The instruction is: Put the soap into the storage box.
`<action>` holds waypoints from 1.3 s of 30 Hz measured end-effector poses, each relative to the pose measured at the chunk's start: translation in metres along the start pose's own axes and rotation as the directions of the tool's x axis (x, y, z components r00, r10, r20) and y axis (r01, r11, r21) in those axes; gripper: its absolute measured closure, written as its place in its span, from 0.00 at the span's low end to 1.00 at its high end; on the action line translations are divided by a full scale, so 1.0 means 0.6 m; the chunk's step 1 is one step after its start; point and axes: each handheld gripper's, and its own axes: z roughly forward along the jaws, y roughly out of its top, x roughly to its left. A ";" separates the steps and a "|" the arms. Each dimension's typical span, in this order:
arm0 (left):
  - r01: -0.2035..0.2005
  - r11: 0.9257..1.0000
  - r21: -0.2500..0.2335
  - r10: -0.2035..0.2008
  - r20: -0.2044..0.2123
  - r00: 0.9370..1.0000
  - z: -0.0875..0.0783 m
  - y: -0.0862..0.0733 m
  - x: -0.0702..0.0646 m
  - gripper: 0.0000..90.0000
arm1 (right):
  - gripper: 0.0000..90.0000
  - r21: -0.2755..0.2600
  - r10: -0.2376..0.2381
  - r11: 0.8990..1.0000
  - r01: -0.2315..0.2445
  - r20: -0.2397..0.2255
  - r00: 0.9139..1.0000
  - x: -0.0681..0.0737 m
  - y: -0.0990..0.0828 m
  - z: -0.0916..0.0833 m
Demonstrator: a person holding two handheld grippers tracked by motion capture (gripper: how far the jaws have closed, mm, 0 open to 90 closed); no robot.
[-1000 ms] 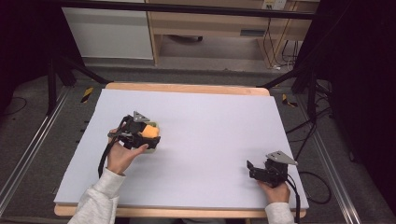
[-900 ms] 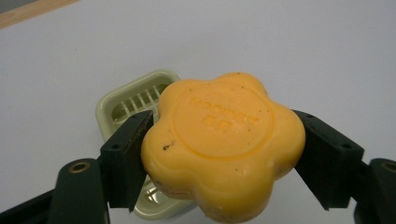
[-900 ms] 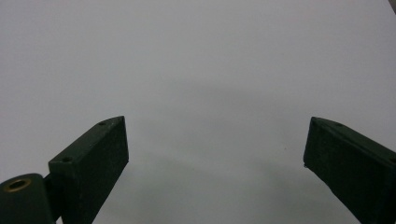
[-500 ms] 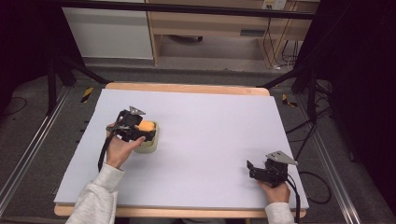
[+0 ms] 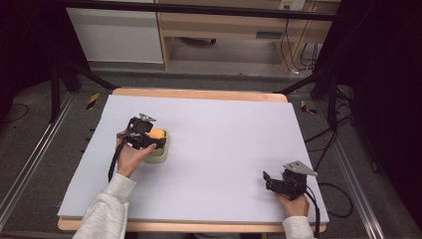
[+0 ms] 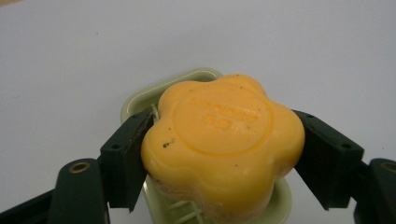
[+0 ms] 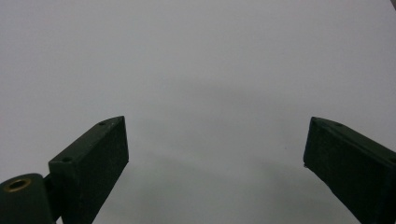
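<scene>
While your left gripper (image 6: 219, 154) clamps the orange flower-shaped soap (image 6: 223, 142) just over the pale green soap dish (image 6: 140, 100), its ribs show beneath; your right gripper (image 7: 215, 158) rests wide open, empty, on the white table (image 5: 224, 129).

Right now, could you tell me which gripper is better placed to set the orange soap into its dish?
The left gripper: its jaws clamp the orange soap directly above the green dish. The right gripper sits open, far across the table.
</scene>
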 end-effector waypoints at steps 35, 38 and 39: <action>0.021 0.999 0.047 -0.021 0.011 1.000 0.039 -0.024 0.009 0.28 | 0.08 0.004 0.007 1.000 -0.007 -0.002 1.000 -0.001 0.000 0.001; 0.023 0.998 0.053 -0.023 0.004 1.000 0.040 -0.025 0.010 0.28 | 0.08 0.005 0.011 1.000 -0.011 -0.005 1.000 0.000 0.000 0.000; 0.024 0.998 0.055 -0.025 0.004 1.000 0.041 -0.026 0.011 0.28 | 0.08 0.004 0.008 1.000 -0.008 -0.003 1.000 0.000 0.000 0.000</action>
